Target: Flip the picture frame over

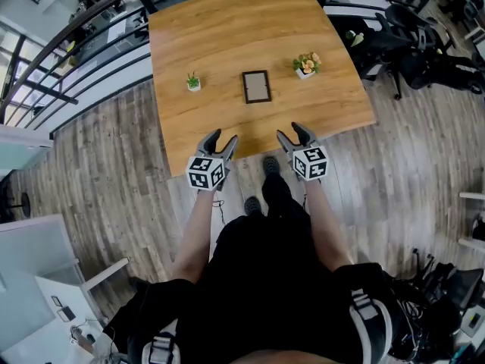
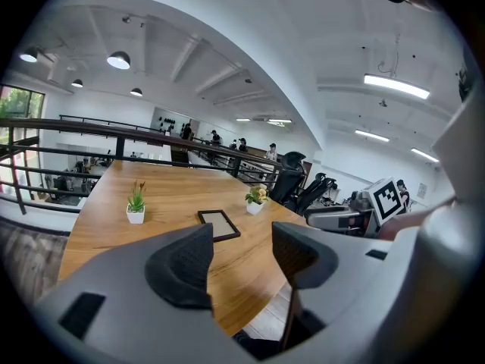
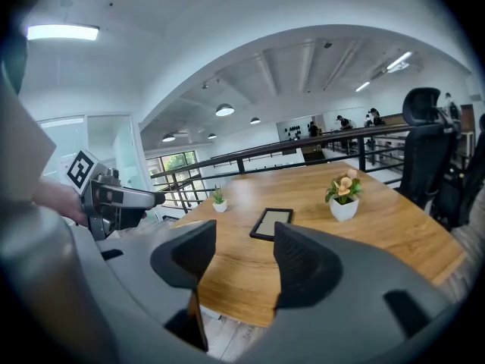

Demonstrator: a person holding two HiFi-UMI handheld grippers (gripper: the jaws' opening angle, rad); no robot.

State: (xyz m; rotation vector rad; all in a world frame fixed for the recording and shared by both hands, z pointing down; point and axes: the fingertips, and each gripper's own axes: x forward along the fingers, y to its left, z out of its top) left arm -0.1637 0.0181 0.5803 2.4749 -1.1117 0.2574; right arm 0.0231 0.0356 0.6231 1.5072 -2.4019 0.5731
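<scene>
Frame (image 1: 256, 86) lies flat near the middle of the table (image 1: 227, 29), well apart from both grippers.

The plank floor (image 1: 114, 165) runs around the table on the near side and both flanks. The table is a broad wooden top with rounded corners. A dark railing (image 1: 76, 44) curves past its far and left sides, and black chairs (image 1: 409, 36) stand off its right edge.

The left gripper (image 1: 223, 137) and right gripper (image 1: 290, 133) hover side by side at the table's near edge, pointing toward the frame. Each has its jaws apart with nothing between them.

A flower pot (image 1: 306, 65) stands to the frame's right and a smaller green plant (image 1: 194, 82) to its left, each clear of it. The frame is a dark rectangle around a pale panel, its short sides toward and away from the person.
</scene>
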